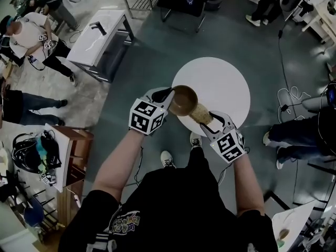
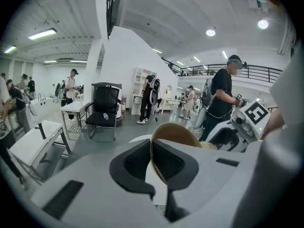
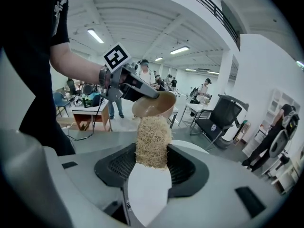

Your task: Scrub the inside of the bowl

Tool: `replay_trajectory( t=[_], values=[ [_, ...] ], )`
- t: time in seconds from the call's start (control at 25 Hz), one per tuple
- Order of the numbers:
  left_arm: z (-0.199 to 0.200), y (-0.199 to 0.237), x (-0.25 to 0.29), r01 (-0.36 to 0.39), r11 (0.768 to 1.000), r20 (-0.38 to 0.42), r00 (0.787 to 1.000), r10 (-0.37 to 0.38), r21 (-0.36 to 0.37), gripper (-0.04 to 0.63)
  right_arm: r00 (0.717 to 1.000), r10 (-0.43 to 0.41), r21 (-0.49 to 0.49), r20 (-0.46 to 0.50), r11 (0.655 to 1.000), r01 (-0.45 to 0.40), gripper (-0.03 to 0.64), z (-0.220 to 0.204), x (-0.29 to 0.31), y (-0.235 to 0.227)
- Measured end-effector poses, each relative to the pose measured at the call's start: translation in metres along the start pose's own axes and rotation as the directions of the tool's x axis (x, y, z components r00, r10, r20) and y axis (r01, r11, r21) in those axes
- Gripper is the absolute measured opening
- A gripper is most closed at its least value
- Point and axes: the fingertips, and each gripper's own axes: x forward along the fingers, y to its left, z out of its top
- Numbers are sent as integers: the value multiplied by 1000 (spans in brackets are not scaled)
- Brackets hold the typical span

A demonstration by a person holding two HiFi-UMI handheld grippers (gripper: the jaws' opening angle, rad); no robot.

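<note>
A brown bowl hangs tilted over the near edge of the round white table. My left gripper is shut on its rim. In the left gripper view the thin bowl wall stands edge-on between the pads of the left gripper. My right gripper is shut on a straw-coloured fibre scrubber. In the right gripper view the scrubber sticks out from the right gripper, and its far end meets the bowl at the lower rim. Whether it presses there I cannot tell.
A grey table stands at the back left and a black chair at the back. Several people stand round the room, one close on the right. Cables lie on the floor right of the round table.
</note>
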Motion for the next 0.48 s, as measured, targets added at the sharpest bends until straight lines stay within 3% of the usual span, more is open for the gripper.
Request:
replay_trajectory(
  t=[0.28, 0.48],
  values=[
    [2, 10, 1, -62, 990, 26, 998, 65, -126, 20, 997, 68, 43, 25, 997, -69, 213, 10, 25, 33],
    [2, -2, 8, -54, 988, 32, 998, 59, -147, 20, 994, 99, 12, 42, 995, -100, 213, 24, 41, 51]
  ],
)
